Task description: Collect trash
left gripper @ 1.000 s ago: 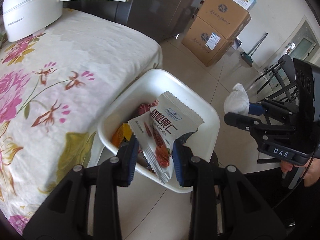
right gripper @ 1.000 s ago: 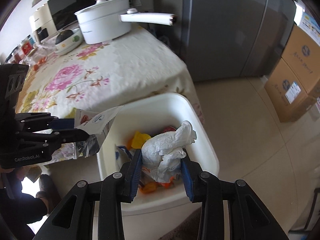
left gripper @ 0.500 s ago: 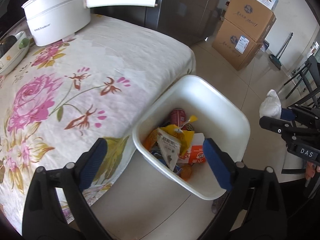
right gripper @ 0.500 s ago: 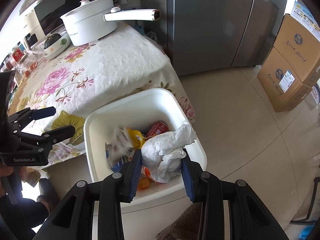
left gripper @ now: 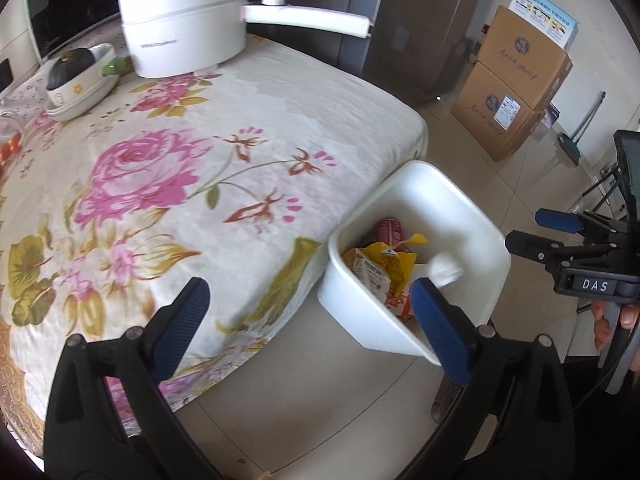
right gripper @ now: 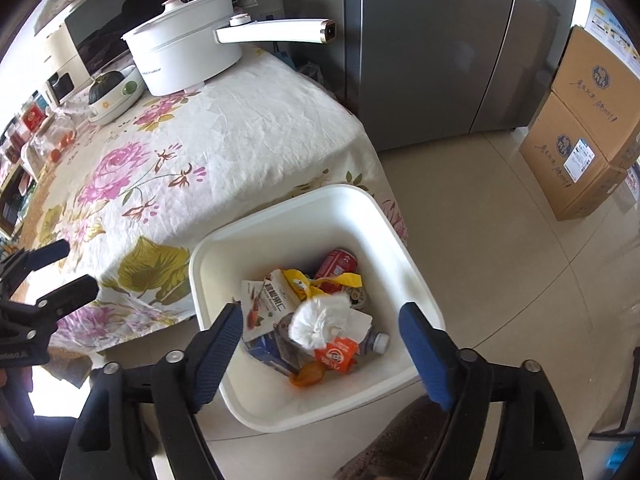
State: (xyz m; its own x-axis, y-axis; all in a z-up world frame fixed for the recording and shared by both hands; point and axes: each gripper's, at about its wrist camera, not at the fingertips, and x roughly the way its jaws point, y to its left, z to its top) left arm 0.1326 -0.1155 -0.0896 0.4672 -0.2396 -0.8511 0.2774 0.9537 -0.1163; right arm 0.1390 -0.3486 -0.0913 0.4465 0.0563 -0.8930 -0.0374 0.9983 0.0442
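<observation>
A white plastic trash bin (right gripper: 280, 396) is seen at lower centre of the right wrist view, standing on the tiled floor just beside a table covered with a floral tablecloth (right gripper: 224, 136). Inside the bin, a crumpled white tissue (right gripper: 320, 322) is seen above the other trash, over a snack packet (right gripper: 266, 308), a yellow wrapper (right gripper: 316, 282), a red can (right gripper: 338, 262) and an orange carton (right gripper: 336, 354). The right gripper (right gripper: 320, 346) is held above the bin with its blue-padded jaws spread wide and nothing between them. In the left wrist view the left gripper (left gripper: 308, 320) is likewise spread wide and empty, at lower centre, above the table edge and the bin (left gripper: 360, 312). A white electric pot (left gripper: 184, 28) and a bowl (left gripper: 80, 76) are seen at upper left on the tablecloth (left gripper: 200, 152). Cardboard boxes (left gripper: 516, 96) are stacked at upper right
</observation>
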